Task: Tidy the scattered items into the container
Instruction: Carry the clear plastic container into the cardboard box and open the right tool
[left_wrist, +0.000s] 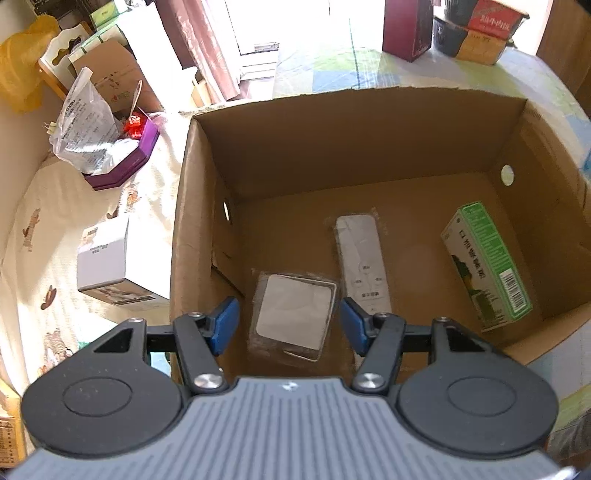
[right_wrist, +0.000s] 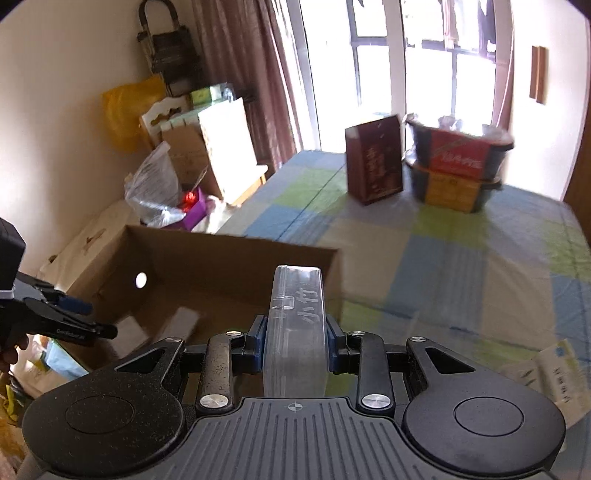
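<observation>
Clear plastic case sits pinched on edge in the right gripper, jaws closed on its smooth sides, near the cardboard box rim. Slick plastic could slip or clip the wall. Inside lie a remote, wrapped pad and green carton. Left gripper hangs open above them; the blurred view suggests it's crowding the drop.

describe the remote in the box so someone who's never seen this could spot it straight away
Look into the open cardboard box on the bed. On its floor lie three things; the remote is the middle one, between a square white packet and a green carton. It alone is long, slim, white, with round buttons.
</observation>
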